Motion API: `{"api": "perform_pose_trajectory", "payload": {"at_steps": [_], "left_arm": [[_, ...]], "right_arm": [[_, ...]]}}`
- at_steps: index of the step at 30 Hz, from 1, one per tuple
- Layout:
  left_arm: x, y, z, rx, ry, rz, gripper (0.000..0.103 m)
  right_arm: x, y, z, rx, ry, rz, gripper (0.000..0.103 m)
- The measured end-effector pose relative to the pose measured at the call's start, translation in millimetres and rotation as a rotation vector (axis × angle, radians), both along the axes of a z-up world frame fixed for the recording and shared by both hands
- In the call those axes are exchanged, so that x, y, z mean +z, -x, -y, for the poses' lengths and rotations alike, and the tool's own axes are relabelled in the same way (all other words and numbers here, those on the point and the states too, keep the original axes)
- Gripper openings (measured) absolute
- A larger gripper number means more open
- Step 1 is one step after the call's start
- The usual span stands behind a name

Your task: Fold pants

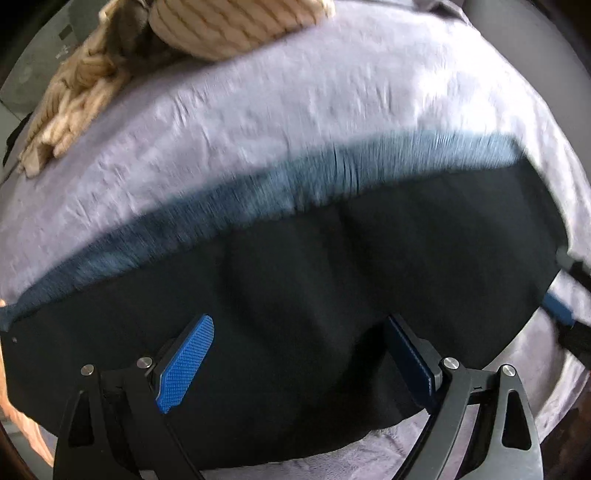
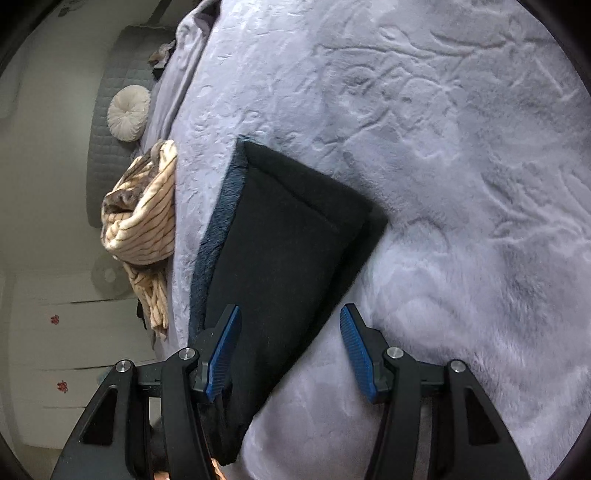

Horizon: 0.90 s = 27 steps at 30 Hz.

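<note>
The black pants [image 1: 295, 280] lie folded flat on the lavender bed cover [image 1: 258, 122], with a blue fleece lining [image 1: 258, 192] showing along the far edge. My left gripper [image 1: 299, 332] is open just above the pants, holding nothing. In the right wrist view the pants [image 2: 280, 236] form a narrow folded strip with the blue lining [image 2: 214, 236] on its left side. My right gripper [image 2: 290, 317] is open over the near end of the strip, holding nothing. The right gripper's blue pad [image 1: 557, 308] shows at the right edge of the left wrist view.
A cream striped garment [image 2: 147, 214] lies bunched at the left edge of the bed cover [image 2: 461, 184]; it also shows in the left wrist view [image 1: 207, 33]. A round white cushion [image 2: 129, 112] sits on a grey quilted headboard [image 2: 107, 122]. A white wardrobe [image 2: 74, 350] stands beyond the bed.
</note>
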<state>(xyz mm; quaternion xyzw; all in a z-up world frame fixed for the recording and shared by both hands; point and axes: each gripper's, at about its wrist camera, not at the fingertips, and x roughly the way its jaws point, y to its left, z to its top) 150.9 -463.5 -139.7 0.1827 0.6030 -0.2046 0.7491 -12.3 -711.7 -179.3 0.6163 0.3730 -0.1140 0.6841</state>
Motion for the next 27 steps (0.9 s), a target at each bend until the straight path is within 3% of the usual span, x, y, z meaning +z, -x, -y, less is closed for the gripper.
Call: {"api": "perform_pose_trajectory", "payload": {"at_steps": [5,11,15,17,19,20,22,24,27], "left_arm": [[-3,6,-1,0.015,0.018,0.023,0.095],[-5,8,0,0.009,0.021,0.021,0.095],[-2,8,0,0.004,0.019,0.019,0.095],[-1,8,0,0.0,0.021,0.019,0.095],[0,2,0,0.0,0.023,0.017,0.095],[1,1,0,-0.001,0.023,0.014,0.095],[5,0,2,-0.001,0.016,0.012,0.095],[16,-3,0,0.011,0.022,0.021,0.093],[43,-7,-1,-0.002,0.114,0.076,0.093]], "right_arm": [[-9,-2,-1,-0.005,0.035,0.017,0.06],[-4,-24,0,-0.023,0.06,0.149,0.064],[-8,-42,-2,-0.005,0.063,0.154,0.066],[-12,-44,1,-0.023,0.021,0.148,0.059],[-14,-42,5,-0.038,-0.012,0.131,0.021],[-14,-39,6,-0.046,-0.041,0.16,0.014],[-9,-34,4,-0.047,-0.078,0.222,0.014],[3,-35,0,-0.023,-0.054,0.248,0.014],[27,-39,-6,0.021,-0.018,0.299,0.014]]}}
